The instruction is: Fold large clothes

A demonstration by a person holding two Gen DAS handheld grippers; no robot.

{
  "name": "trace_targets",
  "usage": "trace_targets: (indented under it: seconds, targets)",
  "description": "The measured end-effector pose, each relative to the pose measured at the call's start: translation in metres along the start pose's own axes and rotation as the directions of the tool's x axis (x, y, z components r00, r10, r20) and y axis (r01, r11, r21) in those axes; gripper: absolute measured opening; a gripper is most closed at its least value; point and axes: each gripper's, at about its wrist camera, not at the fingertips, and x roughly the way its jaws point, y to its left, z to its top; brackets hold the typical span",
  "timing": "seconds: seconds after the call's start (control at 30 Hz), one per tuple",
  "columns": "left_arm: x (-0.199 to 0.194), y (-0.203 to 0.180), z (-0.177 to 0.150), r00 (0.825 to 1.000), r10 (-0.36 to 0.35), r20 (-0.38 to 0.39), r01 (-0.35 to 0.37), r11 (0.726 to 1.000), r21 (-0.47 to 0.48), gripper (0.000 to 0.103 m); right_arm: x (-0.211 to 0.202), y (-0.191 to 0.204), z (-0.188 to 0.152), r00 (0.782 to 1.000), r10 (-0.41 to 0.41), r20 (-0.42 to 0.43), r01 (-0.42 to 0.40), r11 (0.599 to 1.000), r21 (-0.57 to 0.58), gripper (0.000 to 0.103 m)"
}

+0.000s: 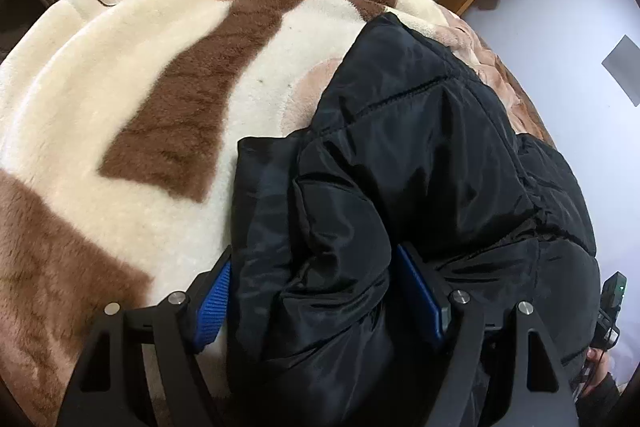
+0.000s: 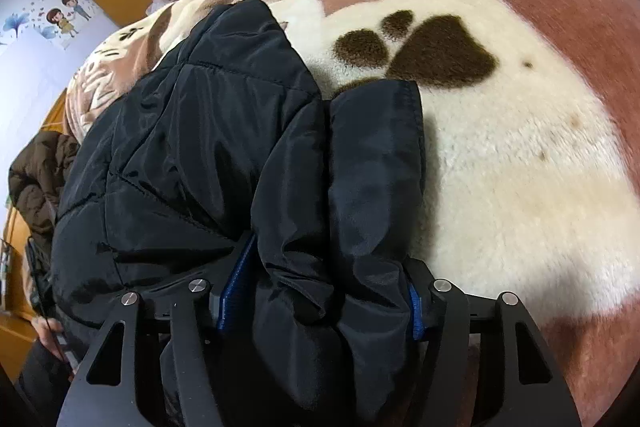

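A black padded jacket (image 1: 420,155) is lying on a plush blanket (image 1: 120,99) spread over a bed, and a thick bunch of it is held in each claw. The left gripper (image 1: 320,303) is clenched on a fold of the jacket, with fabric bulging between its blue pads (image 1: 212,303). The right gripper (image 2: 320,291) is likewise clamped on a bundled edge, which looks like a cuff or hem (image 2: 376,131). The step in hand is judged to be carrying the gripped side over to make a fold. For this to be done well, both grips should be kept firm, since the slick shell may slip. The two ends should be lifted together and kept level, so that the padding is not twisted, and laid down with edges aligned before being let go.
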Motion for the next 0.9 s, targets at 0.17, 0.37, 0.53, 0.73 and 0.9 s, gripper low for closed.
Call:
trace_targets:
  seconds: [0.17, 0.37, 0.53, 0.73, 0.9]
  targets:
    - [0.005, -0.014, 0.001, 1.0, 0.029, 0.003, -0.029, 0.999, 0.033, 0.064, 0.002, 0.007, 0.004, 1.0, -0.015, 0.005, 0.015, 1.0, 0.003, 0.049]
    - [-0.014, -0.032, 0.005, 0.996, 0.093, 0.013, -0.093, 0.991, 0.1, 0.03, -0.02, 0.023, 0.008, 0.998, -0.062, 0.018, 0.062, 0.998, -0.028, 0.03]
    - [-0.059, -0.038, 0.006, 0.994, 0.085, 0.067, -0.094, 0.986, 0.138, 0.019, -0.061, 0.037, 0.004, 0.997, -0.045, 0.062, 0.049, 0.996, -0.07, 0.024]
    - [-0.113, -0.036, -0.015, 0.992, 0.034, 0.125, -0.052, 0.988, 0.143, 0.01, -0.103, 0.047, -0.019, 0.995, -0.002, 0.099, 0.011, 0.996, -0.09, 0.023]
    - [-0.112, -0.03, -0.022, 0.996, 0.004, 0.087, -0.013, 0.994, 0.109, 0.016, -0.092, 0.034, -0.029, 0.999, -0.012, 0.042, 0.014, 0.998, -0.063, 0.025]
